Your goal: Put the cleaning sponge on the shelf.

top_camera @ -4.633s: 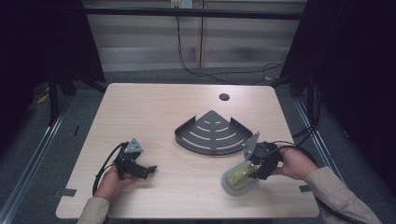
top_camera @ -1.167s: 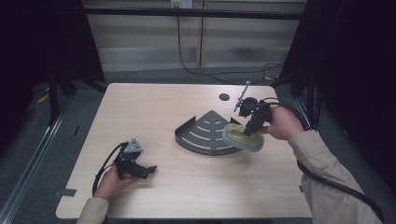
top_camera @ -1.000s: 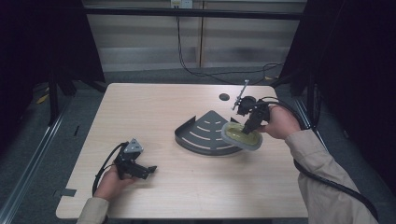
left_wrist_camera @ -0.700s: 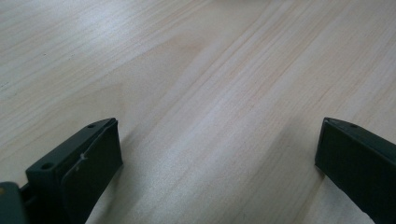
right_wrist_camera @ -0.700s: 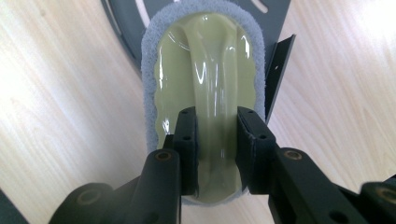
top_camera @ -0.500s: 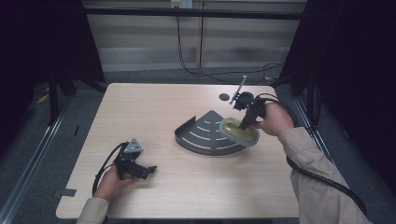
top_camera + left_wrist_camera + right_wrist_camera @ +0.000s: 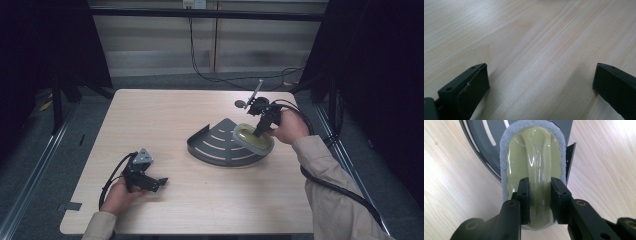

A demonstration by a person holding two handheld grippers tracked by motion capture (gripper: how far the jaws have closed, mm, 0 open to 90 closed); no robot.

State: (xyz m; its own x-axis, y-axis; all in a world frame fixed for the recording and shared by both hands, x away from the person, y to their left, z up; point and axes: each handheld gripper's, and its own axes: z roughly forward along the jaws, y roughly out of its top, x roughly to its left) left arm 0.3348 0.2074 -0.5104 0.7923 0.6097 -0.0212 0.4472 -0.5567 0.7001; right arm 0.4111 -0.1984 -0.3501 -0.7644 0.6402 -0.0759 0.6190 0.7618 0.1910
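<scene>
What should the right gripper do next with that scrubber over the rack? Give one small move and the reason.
Probably lower it a little and then open. The right gripper is shut on the handle ridge of the green scrubber, which sits tilted over the right corner of the dark fan-shaped rack, partly overhanging its wall. Whether it already rests there is unclear. The left gripper lies open on the table.

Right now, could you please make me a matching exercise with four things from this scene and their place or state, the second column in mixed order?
Things:
1. left gripper
2. right gripper
3. scrubbing brush
4. dark fan-shaped rack

States:
A. lies on the table, slots in its floor
B. open, holds nothing
C. shut on a handle ridge
D. olive-green, grey pad around its edge

Pairs: 1-B, 2-C, 3-D, 4-A
</scene>
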